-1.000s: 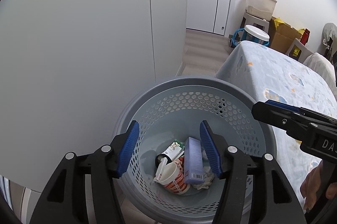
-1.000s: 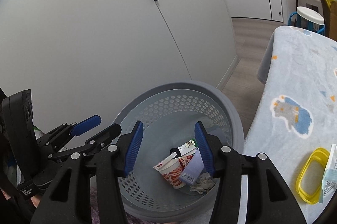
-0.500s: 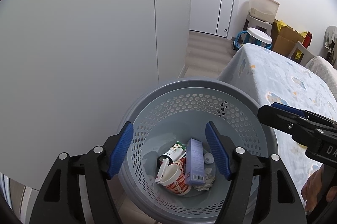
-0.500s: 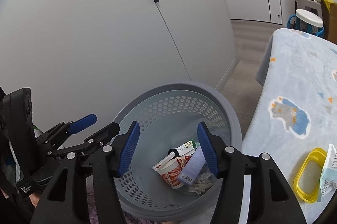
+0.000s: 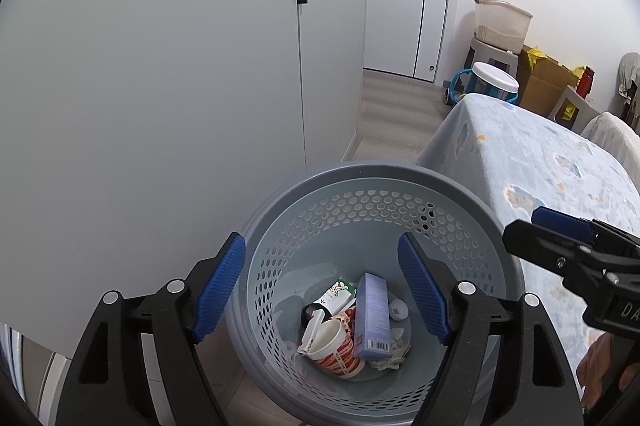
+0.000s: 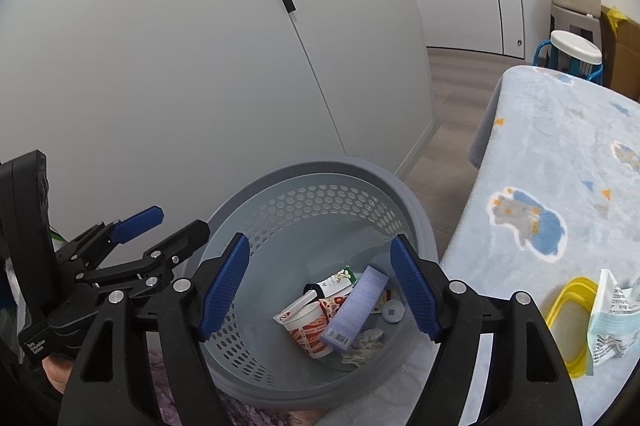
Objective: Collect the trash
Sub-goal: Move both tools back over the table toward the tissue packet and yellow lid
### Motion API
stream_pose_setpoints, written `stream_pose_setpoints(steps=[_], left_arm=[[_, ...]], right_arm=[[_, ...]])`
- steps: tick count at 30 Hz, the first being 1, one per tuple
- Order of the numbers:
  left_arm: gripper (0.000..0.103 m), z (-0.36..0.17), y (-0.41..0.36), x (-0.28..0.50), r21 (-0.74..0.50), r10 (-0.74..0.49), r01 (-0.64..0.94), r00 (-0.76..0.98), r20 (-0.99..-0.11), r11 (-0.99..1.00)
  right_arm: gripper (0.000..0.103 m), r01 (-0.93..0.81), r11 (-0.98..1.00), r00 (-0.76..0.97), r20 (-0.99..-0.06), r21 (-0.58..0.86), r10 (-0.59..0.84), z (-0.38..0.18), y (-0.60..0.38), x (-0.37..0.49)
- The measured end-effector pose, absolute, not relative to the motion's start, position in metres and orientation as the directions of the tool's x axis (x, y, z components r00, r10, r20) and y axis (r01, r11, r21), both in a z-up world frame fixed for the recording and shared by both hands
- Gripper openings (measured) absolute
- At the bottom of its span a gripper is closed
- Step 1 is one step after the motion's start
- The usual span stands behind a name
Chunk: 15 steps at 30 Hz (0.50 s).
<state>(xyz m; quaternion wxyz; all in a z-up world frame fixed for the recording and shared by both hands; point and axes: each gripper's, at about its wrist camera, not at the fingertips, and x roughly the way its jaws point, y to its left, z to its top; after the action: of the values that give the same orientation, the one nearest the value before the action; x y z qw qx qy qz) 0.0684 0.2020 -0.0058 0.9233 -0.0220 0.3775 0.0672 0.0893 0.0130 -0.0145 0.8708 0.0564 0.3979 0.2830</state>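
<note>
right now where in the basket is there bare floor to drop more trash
Bare floor lies on the left and far side of the basket, between the perforated wall and the green-white carton. The near right is crowded: paper cup, purple box, crumpled tissue, white cap.

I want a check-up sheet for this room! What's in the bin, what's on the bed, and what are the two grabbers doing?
Surface: pale blue animal-print blanket.
Job's things: grey perforated plastic bin holds a red-and-white paper cup, a lilac carton, crumpled tissue and a small white cap.
Clutter: yellow plastic lid and printed paper packet lie on the blanket.
Grippers: left gripper and right gripper hover over the bin, jaws open, empty.
Cables: nothing seen.
Surroundings: white wardrobe doors, cardboard box.
</note>
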Motion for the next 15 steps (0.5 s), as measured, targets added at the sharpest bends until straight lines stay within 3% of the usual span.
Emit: stream_pose_setpoints(steps=[15], left_arm=[[0.077,0.001,0.188,0.062,-0.002,0.078,-0.109,0.728,-0.682,0.994]], right_arm=[[0.083,-0.376,0.881,0.573,-0.675,0.287,0.465,-0.007,-0.022,0.064]])
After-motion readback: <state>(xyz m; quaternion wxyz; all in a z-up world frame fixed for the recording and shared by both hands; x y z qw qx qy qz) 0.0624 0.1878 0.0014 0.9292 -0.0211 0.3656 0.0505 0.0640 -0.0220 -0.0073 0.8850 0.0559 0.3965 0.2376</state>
